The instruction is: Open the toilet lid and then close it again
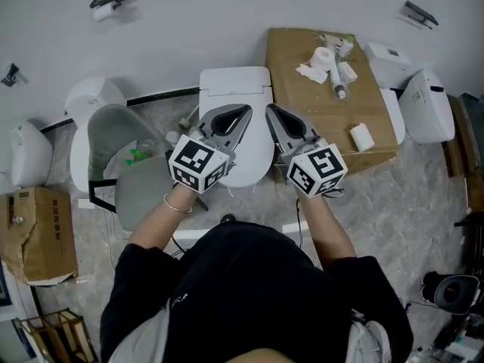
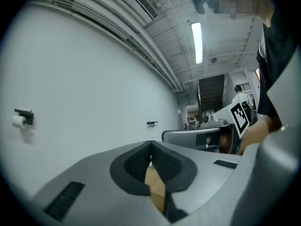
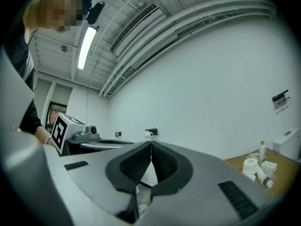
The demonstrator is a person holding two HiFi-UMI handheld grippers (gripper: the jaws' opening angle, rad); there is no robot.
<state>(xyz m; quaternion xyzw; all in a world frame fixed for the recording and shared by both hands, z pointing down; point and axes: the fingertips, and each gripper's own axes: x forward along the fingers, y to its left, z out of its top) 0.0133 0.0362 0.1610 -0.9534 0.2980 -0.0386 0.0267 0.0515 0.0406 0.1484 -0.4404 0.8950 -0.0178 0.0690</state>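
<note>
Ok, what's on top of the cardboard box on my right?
Paper rolls, crumpled tissue and a bottle at the far end, another roll nearer. Inside the box is hidden.

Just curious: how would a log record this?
toilet lid closed | left gripper shut, empty | right gripper shut, empty

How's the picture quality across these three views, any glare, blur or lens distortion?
Head view: soft even light, sharp, toilet lid clearly lit. Left gripper view: strong fisheye bending, dark corners, ceiling strip light glaring. Right gripper view: same fisheye curve.
</note>
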